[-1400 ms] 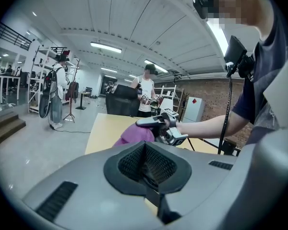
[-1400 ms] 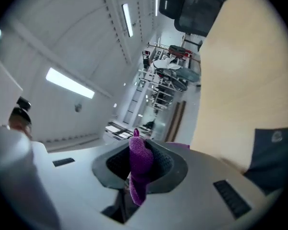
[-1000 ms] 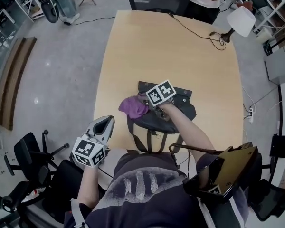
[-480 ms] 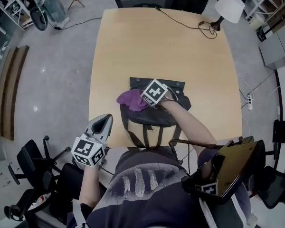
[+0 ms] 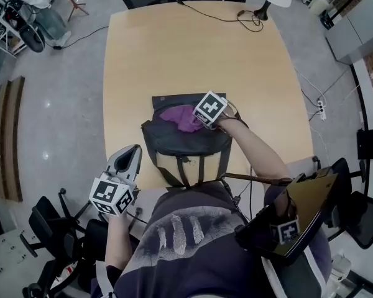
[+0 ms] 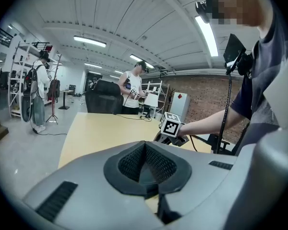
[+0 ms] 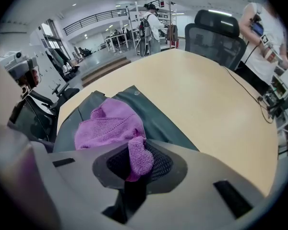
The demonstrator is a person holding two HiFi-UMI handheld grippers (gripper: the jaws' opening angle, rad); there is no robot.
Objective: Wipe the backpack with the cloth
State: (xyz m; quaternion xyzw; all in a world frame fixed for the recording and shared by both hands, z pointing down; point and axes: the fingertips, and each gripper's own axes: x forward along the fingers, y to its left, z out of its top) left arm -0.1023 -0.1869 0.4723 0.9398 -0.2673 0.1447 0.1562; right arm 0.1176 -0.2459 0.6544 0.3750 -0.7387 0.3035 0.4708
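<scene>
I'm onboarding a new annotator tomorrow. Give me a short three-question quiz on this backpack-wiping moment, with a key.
1. True or false: the left gripper is shut and empty, clear of the backpack.
2. The purple cloth lies on: A) the bare table; B) the backpack; C) the floor.
3. Fill in: the right gripper is shut on the ____.
Key: 1 true; 2 B; 3 cloth.

Your head view looks steeply down on the light wooden table point(image 5: 174, 54). Your right gripper view skims it closely; your left gripper view faces across it from farther back.
</scene>
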